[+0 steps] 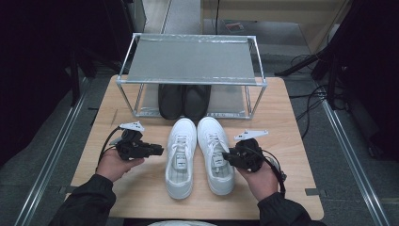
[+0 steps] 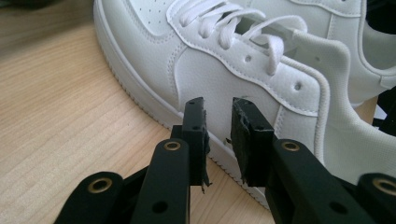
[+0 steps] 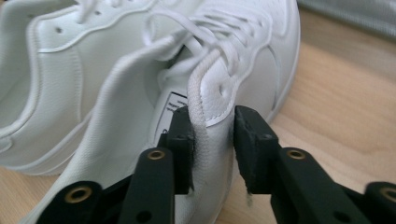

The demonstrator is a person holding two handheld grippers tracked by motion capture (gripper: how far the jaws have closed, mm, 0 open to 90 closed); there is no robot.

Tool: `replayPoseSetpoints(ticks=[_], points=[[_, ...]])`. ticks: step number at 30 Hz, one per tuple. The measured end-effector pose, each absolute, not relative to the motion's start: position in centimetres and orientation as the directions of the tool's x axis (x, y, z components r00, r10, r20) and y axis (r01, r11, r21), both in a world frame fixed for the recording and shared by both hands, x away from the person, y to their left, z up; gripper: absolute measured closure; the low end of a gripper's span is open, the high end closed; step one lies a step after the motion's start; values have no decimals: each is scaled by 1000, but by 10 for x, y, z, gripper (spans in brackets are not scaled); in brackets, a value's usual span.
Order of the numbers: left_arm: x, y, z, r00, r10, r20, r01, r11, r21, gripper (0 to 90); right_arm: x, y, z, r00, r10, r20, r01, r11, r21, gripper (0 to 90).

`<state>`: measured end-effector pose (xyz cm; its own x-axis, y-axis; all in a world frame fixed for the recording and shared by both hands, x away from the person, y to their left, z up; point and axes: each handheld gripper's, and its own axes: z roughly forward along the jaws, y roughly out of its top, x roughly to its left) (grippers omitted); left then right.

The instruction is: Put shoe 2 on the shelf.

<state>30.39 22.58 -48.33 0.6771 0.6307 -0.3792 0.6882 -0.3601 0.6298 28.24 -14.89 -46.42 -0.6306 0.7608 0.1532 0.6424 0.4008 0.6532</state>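
Note:
A pair of white sneakers stands side by side mid-table, toes toward the rack: the left shoe [image 1: 181, 160] [image 2: 224, 70] [image 3: 37, 79] and the right shoe [image 1: 215, 155] [image 2: 345, 28] [image 3: 243, 51]. My left gripper [image 1: 160, 150] [image 2: 218, 105] points at the left shoe's outer side, just short of the sole; its jaws stand a narrow gap apart with nothing between them. My right gripper [image 1: 227, 156] [image 3: 212, 114] straddles the right shoe's outer collar wall, one jaw inside the opening, one outside. A lace end [image 3: 198, 98] hangs between them. The pads look loose on the wall.
A metal-framed rack [image 1: 190, 61] with a grey shelf stands at the table's far side, a pair of black shoes [image 1: 183, 101] under it. Bare wooden table [image 1: 136, 188] lies left and right of the sneakers. Cables trail from both grippers.

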Motion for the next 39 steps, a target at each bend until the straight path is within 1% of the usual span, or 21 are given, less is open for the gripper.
replayPoseSetpoints(ticks=[1, 2, 4, 6, 8, 9, 10, 12, 20, 22, 27, 28, 31, 33, 39], points=[[305, 226, -483, 663, 628, -408, 709, -351, 612, 785, 282, -150, -463, -644, 751, 148, 625, 404, 668, 686], [306, 227, -483, 657, 628, -417, 716, -345, 607, 796, 281, -152, -461, -651, 743, 154, 615, 397, 682, 659], [306, 228, -482, 662, 627, -411, 709, -346, 614, 811, 279, -158, -456, -665, 720, 201, 602, 356, 714, 647], [306, 228, -482, 666, 626, -406, 704, -348, 619, 812, 277, -167, -449, -668, 707, 235, 592, 312, 743, 660], [306, 228, -483, 673, 624, -397, 696, -354, 625, 811, 276, -173, -446, -683, 695, 226, 570, 313, 760, 752], [306, 228, -484, 678, 622, -392, 692, -359, 626, 812, 276, -175, -445, -688, 690, 226, 565, 313, 764, 776], [307, 228, -485, 678, 627, -383, 691, -365, 624, 819, 277, -177, -445, -687, 691, 224, 563, 312, 765, 841], [309, 226, -487, 679, 631, -374, 687, -368, 626, 851, 281, -180, -448, -682, 691, 241, 582, 312, 751, 896], [311, 211, -500, 698, 614, -369, 685, -420, 596, 871, 304, -175, -470, -651, 708, 273, 653, 339, 677, 900], [312, 207, -504, 695, 609, -382, 695, -432, 576, 865, 305, -172, -473, -656, 709, 259, 648, 353, 675, 900], [312, 207, -506, 684, 607, -403, 706, -415, 574, 882, 307, -173, -475, -649, 709, 276, 658, 340, 672, 900], [311, 205, -507, 687, 606, -400, 703, -416, 577, 896, 307, -173, -475, -650, 708, 278, 658, 340, 672, 900], [309, 203, -506, 684, 619, -387, 703, -416, 578, 897, 306, -171, -475, -649, 711, 273, 657, 342, 671, 900], [308, 201, -505, 686, 624, -375, 698, -420, 580, 898, 307, -172, -475, -647, 710, 277, 660, 340, 670, 882], [307, 199, -506, 687, 618, -382, 700, -420, 578, 899, 308, -173, -476, -648, 708, 282, 661, 339, 669, 893]])
